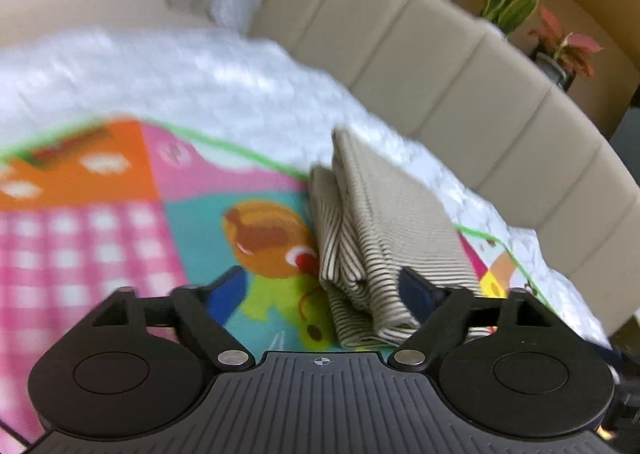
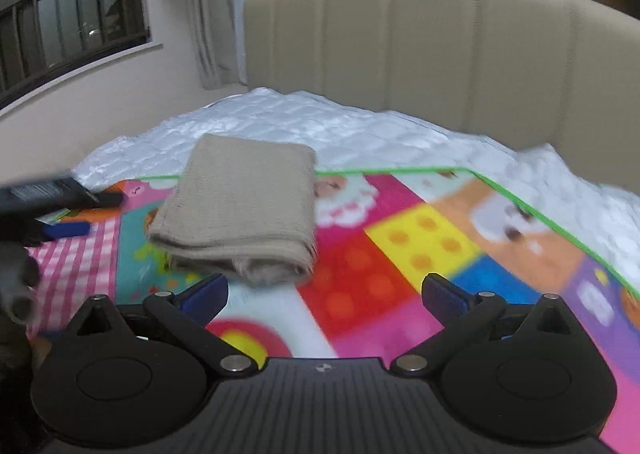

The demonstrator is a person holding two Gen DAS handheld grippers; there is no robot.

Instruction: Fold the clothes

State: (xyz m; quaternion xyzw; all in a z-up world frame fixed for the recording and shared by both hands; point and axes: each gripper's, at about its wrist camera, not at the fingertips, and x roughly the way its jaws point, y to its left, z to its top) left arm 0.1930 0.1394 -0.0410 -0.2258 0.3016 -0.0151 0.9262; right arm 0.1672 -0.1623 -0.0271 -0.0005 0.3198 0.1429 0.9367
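Ahead-left of my wide-open, empty right gripper [image 2: 324, 292] the folded striped garment [image 2: 236, 214] is lying lengthwise away, sitting nearer my equally open, empty left gripper [image 1: 320, 290].

Beige striped garment [image 1: 372, 238]; multicolour mat [image 1: 120, 222] w/ pink checks.

Open play mat [image 2: 420, 238] right of folded garment [image 2: 240, 214], headboard [image 2: 440, 46] behind
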